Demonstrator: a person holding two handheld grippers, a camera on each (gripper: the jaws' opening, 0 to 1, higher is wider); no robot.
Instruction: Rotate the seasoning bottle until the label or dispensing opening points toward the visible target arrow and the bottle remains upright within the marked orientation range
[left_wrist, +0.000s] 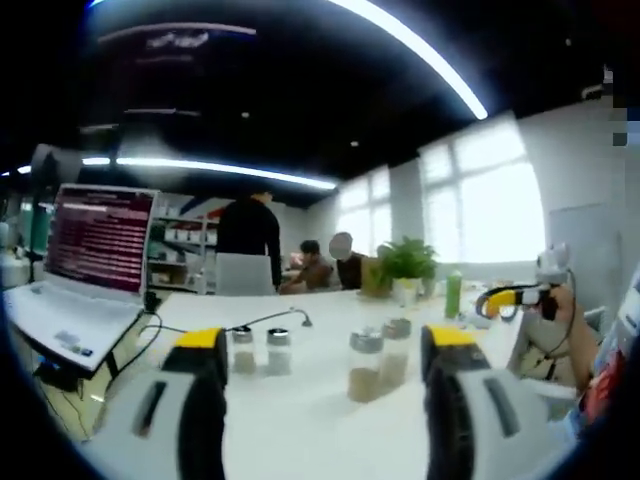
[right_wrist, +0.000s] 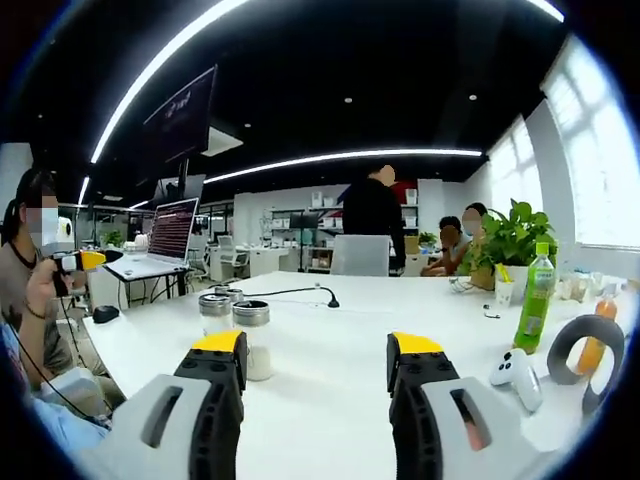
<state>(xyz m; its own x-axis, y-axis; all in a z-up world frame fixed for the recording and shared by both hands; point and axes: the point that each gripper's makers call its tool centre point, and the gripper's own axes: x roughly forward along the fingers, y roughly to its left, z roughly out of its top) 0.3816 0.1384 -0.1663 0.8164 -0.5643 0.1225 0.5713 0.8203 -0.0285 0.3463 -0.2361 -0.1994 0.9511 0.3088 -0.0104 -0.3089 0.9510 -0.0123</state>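
Observation:
Four seasoning bottles with grey caps stand upright on the white table (left_wrist: 300, 420). In the left gripper view, two hold white grains (left_wrist: 243, 351) (left_wrist: 278, 350) and two hold tan powder (left_wrist: 365, 367) (left_wrist: 397, 352). My left gripper (left_wrist: 325, 350) is open, short of them, with nothing between its jaws. In the right gripper view, two bottles (right_wrist: 215, 314) (right_wrist: 251, 340) stand just beyond the left jaw. My right gripper (right_wrist: 315, 360) is open and holds nothing. Each gripper also appears in the other's view, hand-held (left_wrist: 510, 297) (right_wrist: 85, 261).
An open laptop (left_wrist: 95, 250) sits at the table's end. A gooseneck microphone (right_wrist: 325, 295) and its cable cross the middle. A green drink bottle (right_wrist: 536, 297), a white controller (right_wrist: 514, 376), grey headphones (right_wrist: 580, 350) and a potted plant (right_wrist: 512, 240) stand to one side. People sit and stand behind.

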